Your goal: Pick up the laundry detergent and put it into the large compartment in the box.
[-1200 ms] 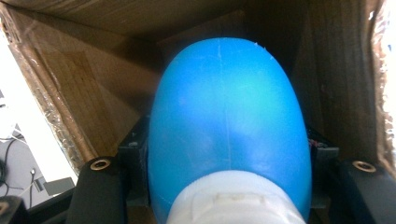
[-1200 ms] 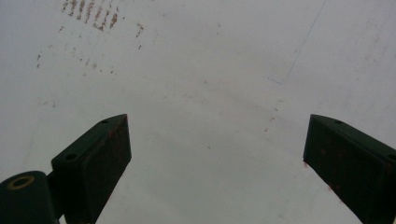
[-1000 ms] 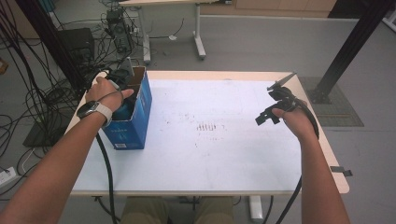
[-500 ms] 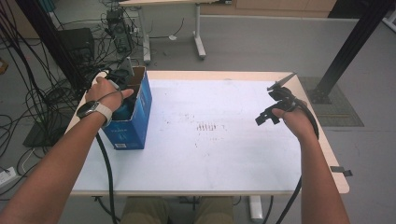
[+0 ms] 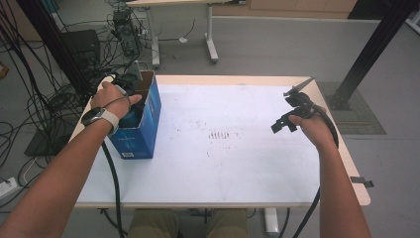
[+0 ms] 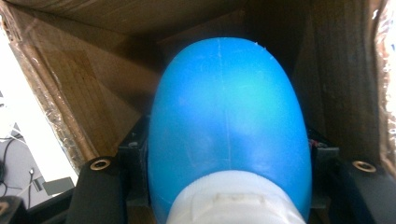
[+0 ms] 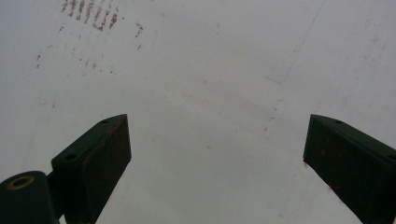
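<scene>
L tool (image 6: 224, 205) clamped on blue bottle (image 6: 226, 126) inside box (image 5: 143, 116), R tool (image 7: 215, 154) wide over counter (image 5: 237, 148); nothing moved since earlier, so placement's paused

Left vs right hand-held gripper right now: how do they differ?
The left hand-held gripper is shut on a blue bottle; the right hand-held gripper is open, nothing between its jaws. The left reaches down inside the blue cardboard box; the right hangs over bare white table. Both have black jaws.
</scene>
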`<state>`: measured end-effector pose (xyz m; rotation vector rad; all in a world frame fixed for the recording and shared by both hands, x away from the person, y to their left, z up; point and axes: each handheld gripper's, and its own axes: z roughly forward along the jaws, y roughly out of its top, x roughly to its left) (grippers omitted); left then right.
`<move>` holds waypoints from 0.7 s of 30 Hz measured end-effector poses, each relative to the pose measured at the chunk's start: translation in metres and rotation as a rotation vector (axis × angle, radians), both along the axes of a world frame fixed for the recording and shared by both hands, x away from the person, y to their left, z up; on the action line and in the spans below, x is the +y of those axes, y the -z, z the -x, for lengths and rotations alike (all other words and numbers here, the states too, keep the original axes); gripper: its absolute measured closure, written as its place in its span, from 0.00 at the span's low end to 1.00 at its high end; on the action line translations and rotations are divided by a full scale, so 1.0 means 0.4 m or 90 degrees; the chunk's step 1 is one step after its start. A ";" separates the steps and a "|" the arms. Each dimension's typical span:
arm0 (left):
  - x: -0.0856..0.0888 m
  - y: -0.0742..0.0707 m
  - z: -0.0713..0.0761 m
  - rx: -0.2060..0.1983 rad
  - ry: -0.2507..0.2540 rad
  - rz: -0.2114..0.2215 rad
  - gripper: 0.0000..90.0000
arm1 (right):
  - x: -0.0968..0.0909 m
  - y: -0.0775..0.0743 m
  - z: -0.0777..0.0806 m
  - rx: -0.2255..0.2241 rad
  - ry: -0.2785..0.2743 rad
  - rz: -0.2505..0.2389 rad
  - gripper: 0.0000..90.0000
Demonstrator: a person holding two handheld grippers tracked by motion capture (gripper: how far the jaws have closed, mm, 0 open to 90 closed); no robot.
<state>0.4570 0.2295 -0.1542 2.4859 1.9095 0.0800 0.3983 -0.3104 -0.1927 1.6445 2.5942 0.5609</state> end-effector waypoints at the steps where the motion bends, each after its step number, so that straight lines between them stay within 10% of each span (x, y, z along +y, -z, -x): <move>1: 0.000 0.000 0.000 -0.001 0.000 0.000 0.41 | 0.000 0.000 0.000 0.000 0.000 -0.001 0.08; 21: -0.001 0.001 0.002 -0.004 0.001 0.000 0.41 | -0.003 0.004 0.002 0.001 0.000 0.000 0.08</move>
